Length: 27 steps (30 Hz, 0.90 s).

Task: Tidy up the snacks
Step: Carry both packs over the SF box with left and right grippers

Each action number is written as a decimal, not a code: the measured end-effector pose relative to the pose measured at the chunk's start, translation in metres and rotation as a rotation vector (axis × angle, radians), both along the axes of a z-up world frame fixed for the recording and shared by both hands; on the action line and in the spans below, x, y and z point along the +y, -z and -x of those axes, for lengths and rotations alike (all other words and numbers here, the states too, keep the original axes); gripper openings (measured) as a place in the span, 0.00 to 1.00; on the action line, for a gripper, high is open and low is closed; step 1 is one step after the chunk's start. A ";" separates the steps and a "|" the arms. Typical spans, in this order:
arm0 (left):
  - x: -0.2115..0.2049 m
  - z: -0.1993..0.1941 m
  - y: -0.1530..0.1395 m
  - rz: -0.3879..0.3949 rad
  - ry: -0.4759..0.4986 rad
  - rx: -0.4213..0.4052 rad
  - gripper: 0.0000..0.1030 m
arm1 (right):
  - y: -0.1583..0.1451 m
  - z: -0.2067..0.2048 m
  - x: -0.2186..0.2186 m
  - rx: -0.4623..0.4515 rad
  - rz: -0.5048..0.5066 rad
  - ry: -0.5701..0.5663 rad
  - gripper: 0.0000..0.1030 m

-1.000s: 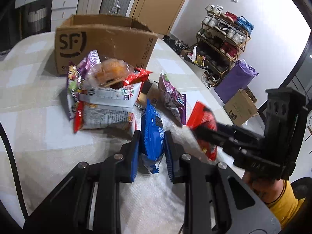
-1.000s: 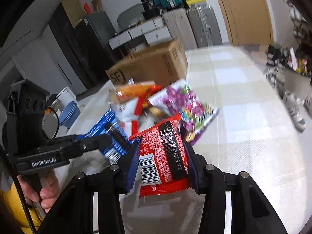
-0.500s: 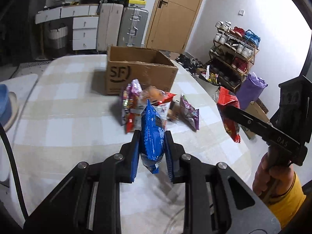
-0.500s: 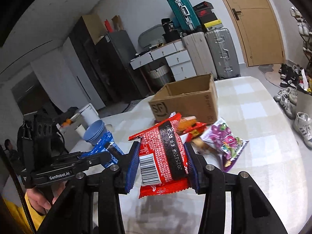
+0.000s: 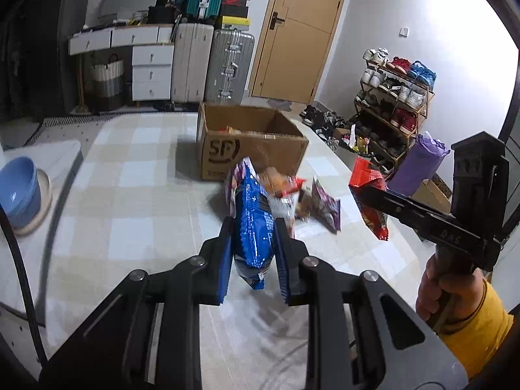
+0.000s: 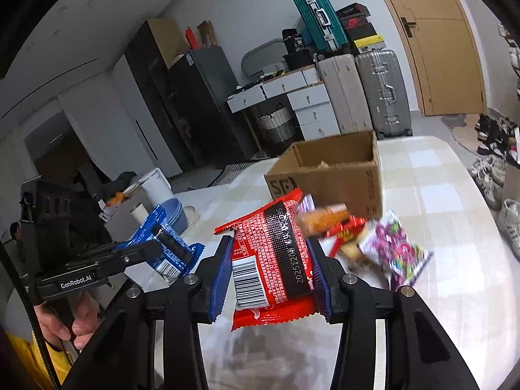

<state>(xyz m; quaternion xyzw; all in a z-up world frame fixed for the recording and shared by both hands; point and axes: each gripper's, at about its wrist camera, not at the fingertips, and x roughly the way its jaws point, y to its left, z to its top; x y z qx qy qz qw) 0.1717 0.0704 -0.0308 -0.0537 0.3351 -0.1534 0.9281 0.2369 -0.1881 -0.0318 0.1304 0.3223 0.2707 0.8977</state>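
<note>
My left gripper (image 5: 253, 237) is shut on a blue snack packet (image 5: 253, 227) and holds it above the table; both also show in the right wrist view (image 6: 169, 250). My right gripper (image 6: 269, 260) is shut on a red snack packet (image 6: 273, 260), also held above the table, seen at the right of the left wrist view (image 5: 367, 191). An open brown SF cardboard box (image 5: 253, 149) stands farther back on the table, with some snacks inside. A pile of loose snack packets (image 5: 292, 195) lies in front of it, including a purple packet (image 6: 396, 253).
The table has a pale checked cloth (image 5: 130, 201). Stacked blue bowls (image 5: 19, 188) sit at the table's left edge. Suitcases (image 5: 211, 65), a white drawer unit and a door stand behind; a shoe rack (image 5: 390, 104) is at the right.
Both grippers have lifted and pulled back from the snack pile with their packets. The box and pile now look farther away.
</note>
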 end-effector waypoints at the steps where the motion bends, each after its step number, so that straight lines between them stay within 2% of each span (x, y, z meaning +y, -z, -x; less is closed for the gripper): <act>1: 0.001 -0.004 -0.005 -0.012 -0.011 -0.008 0.20 | -0.003 -0.005 0.001 -0.002 -0.004 0.000 0.44; 7: 0.002 -0.049 -0.027 -0.014 -0.050 -0.022 0.20 | -0.019 -0.052 0.000 -0.015 -0.013 0.007 0.44; 12: -0.007 -0.097 -0.045 -0.023 -0.026 -0.035 0.20 | -0.036 -0.093 -0.006 -0.034 -0.009 0.030 0.44; 22: -0.050 -0.227 -0.065 -0.120 0.053 -0.040 0.20 | -0.050 -0.182 -0.013 -0.031 0.002 0.045 0.44; 27: -0.061 -0.299 -0.057 -0.102 0.079 0.030 0.20 | -0.039 -0.229 -0.010 0.004 0.012 0.049 0.44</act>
